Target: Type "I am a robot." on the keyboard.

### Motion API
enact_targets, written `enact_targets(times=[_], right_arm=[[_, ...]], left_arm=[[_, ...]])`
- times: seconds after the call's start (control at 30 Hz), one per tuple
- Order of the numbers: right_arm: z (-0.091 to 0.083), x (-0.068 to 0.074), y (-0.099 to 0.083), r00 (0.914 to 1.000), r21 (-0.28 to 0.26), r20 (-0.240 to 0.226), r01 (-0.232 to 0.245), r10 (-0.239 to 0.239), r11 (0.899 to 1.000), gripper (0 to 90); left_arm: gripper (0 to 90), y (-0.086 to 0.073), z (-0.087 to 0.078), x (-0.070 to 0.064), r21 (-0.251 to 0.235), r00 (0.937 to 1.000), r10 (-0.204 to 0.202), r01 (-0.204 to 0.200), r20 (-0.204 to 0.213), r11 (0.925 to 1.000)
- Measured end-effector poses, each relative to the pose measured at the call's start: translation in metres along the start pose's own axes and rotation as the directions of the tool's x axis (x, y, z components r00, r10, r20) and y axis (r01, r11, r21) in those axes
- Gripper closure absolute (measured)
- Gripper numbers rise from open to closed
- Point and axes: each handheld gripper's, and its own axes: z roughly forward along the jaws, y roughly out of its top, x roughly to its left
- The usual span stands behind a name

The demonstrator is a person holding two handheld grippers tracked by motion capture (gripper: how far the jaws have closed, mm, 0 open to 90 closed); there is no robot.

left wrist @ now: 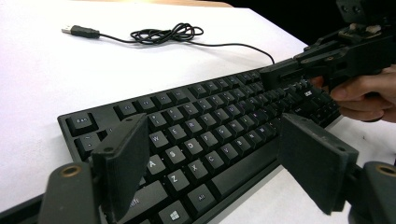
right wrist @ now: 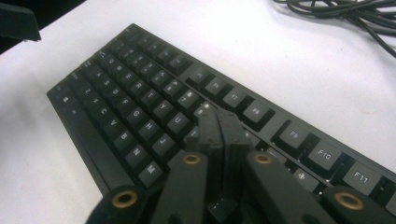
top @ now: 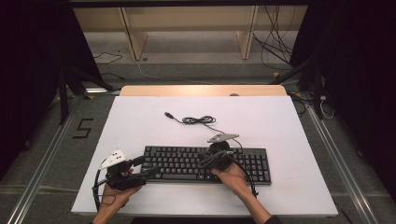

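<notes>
A black keyboard (top: 205, 164) lies across the near half of the white table. Its cable (top: 198, 120) is coiled behind it and ends in a loose USB plug (top: 168, 114). My left gripper (top: 145, 166) is open at the keyboard's left end; in the left gripper view its jaws stand wide apart over the left keys (left wrist: 201, 135) without touching them. My right gripper (top: 203, 161) is shut, empty, with its tips (right wrist: 218, 123) resting on or just above the keys in the middle of the keyboard (right wrist: 140, 93). The left gripper view also shows the right gripper (left wrist: 289, 74) and the cable (left wrist: 163, 35).
The white table top (top: 140, 126) has bare room behind and on both sides of the keyboard. A wooden shelf frame (top: 187, 28) stands beyond the far edge. Loose wires lie on the floor, and a "5" mark (top: 83, 128) is on the left.
</notes>
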Motion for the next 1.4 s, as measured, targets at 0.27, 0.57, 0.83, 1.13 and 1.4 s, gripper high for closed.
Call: enact_targets(times=[0.27, 0.57, 0.83, 1.13, 1.4], right_arm=[[0.008, 0.000, -0.003, 1.0000, 0.029, 0.007, -0.002, 0.002, 1.000, 90.0], [0.012, -0.001, -0.005, 0.9999, 0.040, 0.011, -0.002, 0.001, 0.999, 90.0], [0.017, 0.000, -0.007, 0.9998, 0.058, 0.020, 0.000, -0.001, 0.998, 90.0], [0.017, 0.001, -0.008, 0.9997, 0.055, 0.025, 0.003, -0.004, 0.998, 90.0], [0.009, 0.000, -0.006, 0.9998, 0.008, 0.012, -0.019, 0.019, 1.000, 88.8]], left_arm=[[24.8, 0.000, 0.000, 0.000, -0.001, 1.0000, -0.001, 0.001, 0.001, 1.0000], [24.8, 0.000, 0.000, 0.000, -0.001, 1.0000, -0.004, 0.004, 0.002, 1.0000], [24.8, 0.000, 0.000, 0.000, -0.002, 1.0000, -0.003, 0.003, 0.002, 1.0000], [24.8, 0.000, 0.000, 0.001, -0.003, 1.0000, -0.003, 0.003, 0.001, 1.0000], [24.8, 0.000, 0.001, 0.002, 0.000, 1.0000, -0.006, 0.006, -0.001, 1.0000]])
